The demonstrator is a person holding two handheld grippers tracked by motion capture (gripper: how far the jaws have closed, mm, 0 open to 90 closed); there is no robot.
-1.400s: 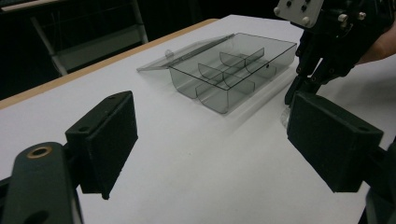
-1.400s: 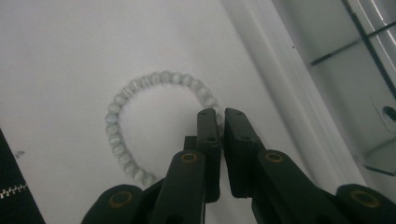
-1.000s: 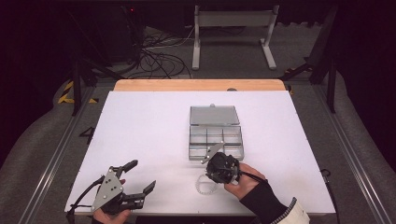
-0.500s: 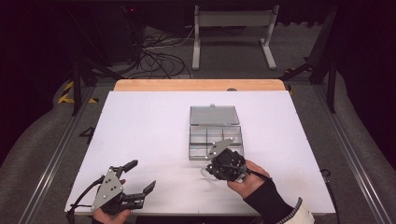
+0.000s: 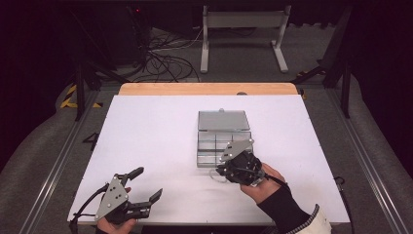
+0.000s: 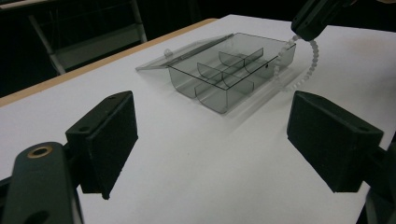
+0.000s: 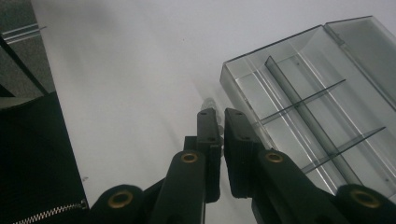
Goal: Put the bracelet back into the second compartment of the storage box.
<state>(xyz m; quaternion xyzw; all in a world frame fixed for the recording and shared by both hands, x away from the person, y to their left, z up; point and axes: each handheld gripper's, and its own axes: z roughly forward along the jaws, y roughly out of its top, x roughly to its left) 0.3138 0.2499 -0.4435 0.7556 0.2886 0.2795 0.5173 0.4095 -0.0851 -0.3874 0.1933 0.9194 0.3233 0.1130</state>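
Note:
A smoky clear compartment box [image 5: 200, 146] stands in the middle of the white table with its lid [image 5: 223, 120] laid open behind it; its dividers show in the left gripper view [image 6: 229, 77] and the right gripper view [image 7: 317, 112]. My right gripper [image 5: 223, 170] is at the box's near left corner, shut on a string of clear beads [image 6: 312, 56]. The string hangs from the jaws and curls down beside the box wall. A bit of the bead string [image 7: 208, 103] peeks past the closed fingertips of the right gripper [image 7: 219, 116]. My left gripper [image 5: 147, 184] rests open near the front left, nothing between its pads [image 6: 107, 140].
A wooden strip [image 5: 209, 88] borders the table's far edge. Behind it are a metal stand [image 5: 243, 34] and loose cables [image 5: 165, 53] on the floor. Metal rails [image 5: 53, 165] run along both sides of the table.
My right gripper has moved slightly right and toward the box's front corner, bringing the bead string with it. The left gripper has stayed put.

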